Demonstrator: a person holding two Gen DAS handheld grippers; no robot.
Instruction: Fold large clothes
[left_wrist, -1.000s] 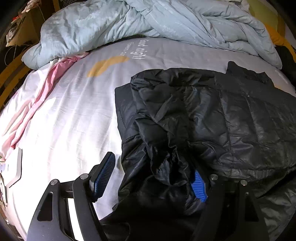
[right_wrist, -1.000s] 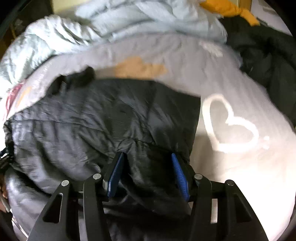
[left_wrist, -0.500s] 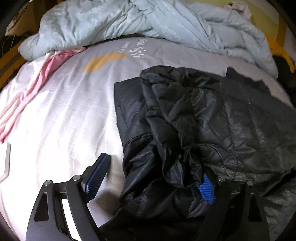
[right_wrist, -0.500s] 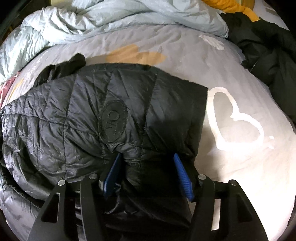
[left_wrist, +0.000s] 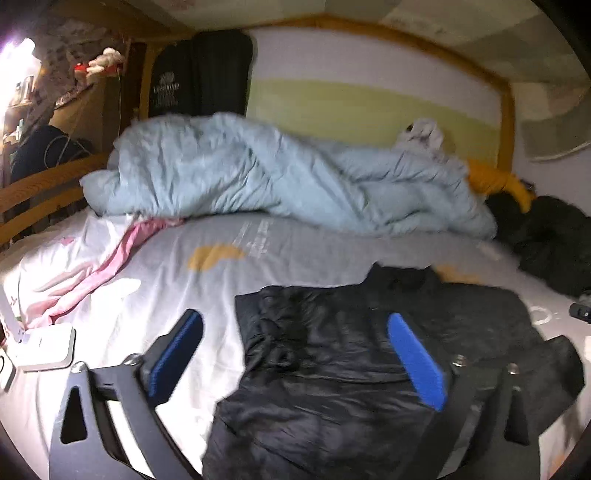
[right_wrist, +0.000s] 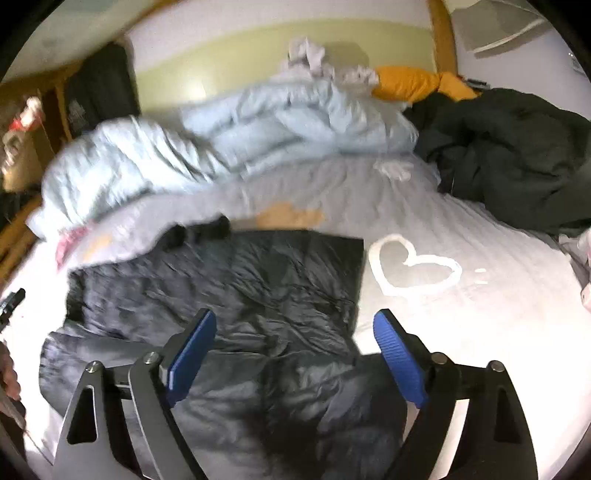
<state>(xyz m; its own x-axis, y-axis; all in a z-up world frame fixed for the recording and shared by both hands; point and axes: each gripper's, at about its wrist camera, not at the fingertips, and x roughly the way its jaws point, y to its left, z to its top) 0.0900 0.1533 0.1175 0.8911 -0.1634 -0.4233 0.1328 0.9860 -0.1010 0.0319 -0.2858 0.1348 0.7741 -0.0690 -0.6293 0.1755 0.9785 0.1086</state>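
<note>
A black quilted puffer jacket (left_wrist: 332, 354) lies folded on the pale bed sheet (left_wrist: 147, 295), its collar toward the headboard. My left gripper (left_wrist: 295, 354) hangs above the jacket's left part, jaws opening wide, blue pads clear of the cloth. In the right wrist view the same jacket (right_wrist: 229, 295) spreads below my right gripper (right_wrist: 295, 350), whose jaws are also opening, with nothing pressed between the blue pads. The jacket's right edge runs beside a white heart print (right_wrist: 410, 266) on the sheet.
A crumpled light-blue duvet (left_wrist: 277, 181) fills the head of the bed. A dark coat (right_wrist: 517, 155) and an orange garment (right_wrist: 417, 83) lie at the far right. Pink cloth (left_wrist: 92, 273) and a white device (left_wrist: 44, 347) sit at the left edge, beside a wooden rail (left_wrist: 33, 192).
Both grippers have let go of the jacket, opened wide, lifted and tilted up, so the headboard and wall now show. The jacket lies flat below them.
</note>
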